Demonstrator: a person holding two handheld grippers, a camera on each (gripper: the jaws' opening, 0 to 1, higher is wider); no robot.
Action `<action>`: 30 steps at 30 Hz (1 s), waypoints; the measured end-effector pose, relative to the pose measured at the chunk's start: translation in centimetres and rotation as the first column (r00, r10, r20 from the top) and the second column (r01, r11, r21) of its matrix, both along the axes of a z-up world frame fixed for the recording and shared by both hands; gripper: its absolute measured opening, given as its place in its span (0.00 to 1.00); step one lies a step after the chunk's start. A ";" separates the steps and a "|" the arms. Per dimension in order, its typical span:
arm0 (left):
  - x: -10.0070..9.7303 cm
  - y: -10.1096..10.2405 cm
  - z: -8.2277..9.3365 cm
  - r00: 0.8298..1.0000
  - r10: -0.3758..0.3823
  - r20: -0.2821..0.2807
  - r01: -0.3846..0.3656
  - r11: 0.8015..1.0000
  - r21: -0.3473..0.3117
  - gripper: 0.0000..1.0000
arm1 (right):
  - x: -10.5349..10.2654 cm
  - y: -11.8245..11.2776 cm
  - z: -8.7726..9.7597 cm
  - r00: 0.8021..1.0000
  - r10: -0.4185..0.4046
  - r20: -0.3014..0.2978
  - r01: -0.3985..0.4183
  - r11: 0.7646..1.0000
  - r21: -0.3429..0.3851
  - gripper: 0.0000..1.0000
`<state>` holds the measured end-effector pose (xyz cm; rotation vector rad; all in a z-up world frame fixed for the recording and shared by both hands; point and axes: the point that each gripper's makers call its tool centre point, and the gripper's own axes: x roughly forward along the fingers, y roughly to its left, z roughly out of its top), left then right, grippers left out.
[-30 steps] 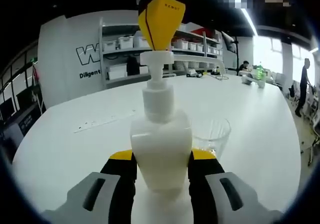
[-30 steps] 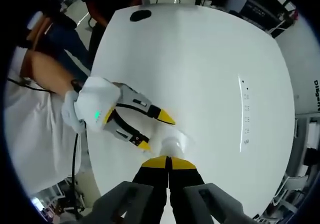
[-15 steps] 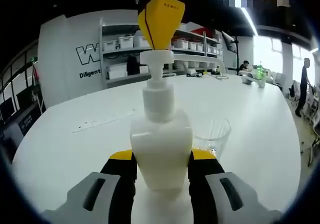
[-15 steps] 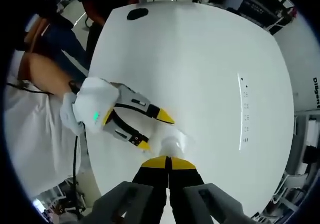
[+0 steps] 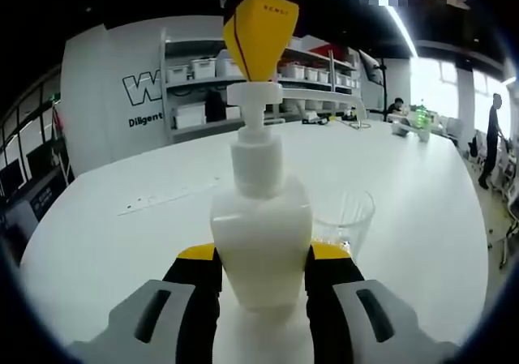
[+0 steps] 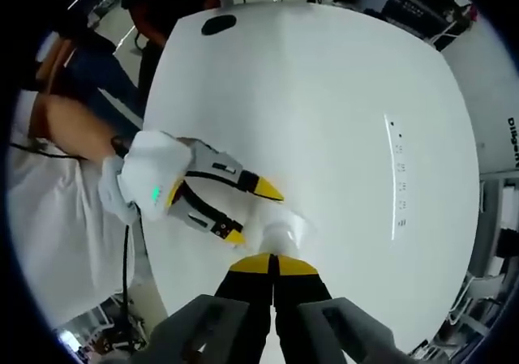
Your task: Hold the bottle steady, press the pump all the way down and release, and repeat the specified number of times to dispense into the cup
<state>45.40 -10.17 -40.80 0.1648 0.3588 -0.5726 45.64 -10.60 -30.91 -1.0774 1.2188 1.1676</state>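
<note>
Nearest the left gripper view's lens: left gripper (image 5: 261, 271), jaws clamped on either side of the white pump bottle (image 5: 261, 242), which stands upright on the white table (image 5: 122, 250). Just behind and right of the bottle: clear plastic cup (image 5: 345, 218), under the spout side. Above: pump head (image 5: 254, 95), with the right gripper (image 5: 259, 33) resting on it, yellow tips pressed together. Right gripper view: right gripper (image 6: 274, 264) jaws closed, left gripper (image 6: 243, 210) below. Far: white shelving (image 5: 195, 80) with bins.

One pump bottle (image 5: 261, 234), one clear cup (image 5: 344, 218), two grippers (image 5: 263, 276) (image 5: 260, 36).
</note>
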 end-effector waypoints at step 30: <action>0.0 0.1 -0.2 1.000 0.002 -0.004 -0.002 1.000 0.002 0.39 | -0.3 0.1 -0.7 0.999 -0.046 -0.007 0.046 0.999 -0.020 0.00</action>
